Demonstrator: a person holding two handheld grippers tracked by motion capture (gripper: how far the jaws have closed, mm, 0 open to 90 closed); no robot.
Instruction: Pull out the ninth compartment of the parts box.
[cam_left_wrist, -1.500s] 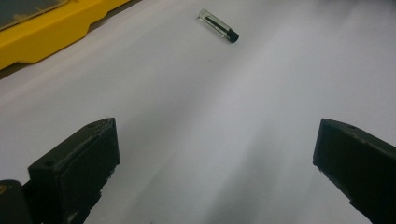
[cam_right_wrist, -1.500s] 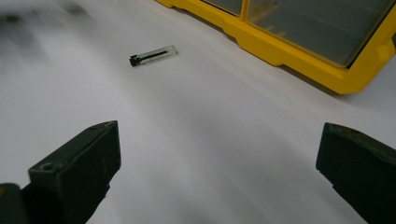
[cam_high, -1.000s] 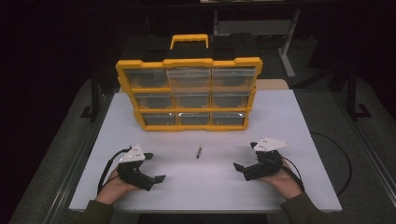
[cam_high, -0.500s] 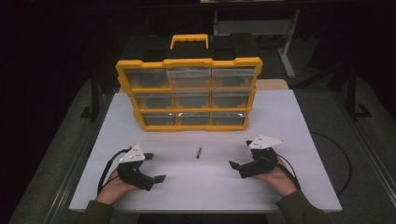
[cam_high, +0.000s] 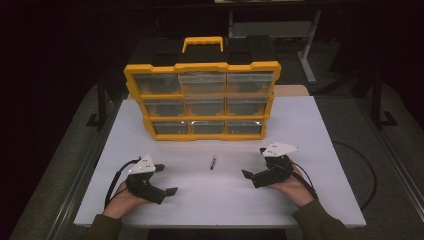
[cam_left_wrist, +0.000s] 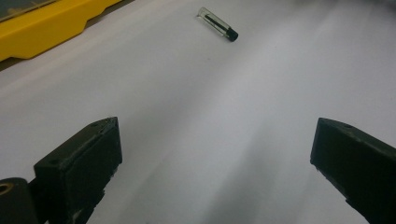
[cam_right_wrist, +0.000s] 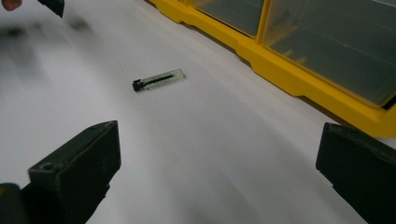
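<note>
White table (cam_high: 310, 125), dark room, yellow organiser (cam_high: 202, 100) at back.

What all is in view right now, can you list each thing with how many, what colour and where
table: one, white top, across the middle of the high view.
organiser case: one, yellow frame with a yellow handle and clear drawers in three rows of three, standing upright at the far side of the table.
vial: one, clear with a black cap, lying flat on the table in front of the case, between the two grippers.
cables: black, one trailing from each gripper; the right one loops off the table's right edge.
left gripper: one, black with a grey plate, near left of the table, jaws apart, holding nothing.
right gripper: one, black with a grey plate, near right, jaws apart, holding nothing.
hands: two, each holding a gripper, olive sleeves at the near edge.
</note>
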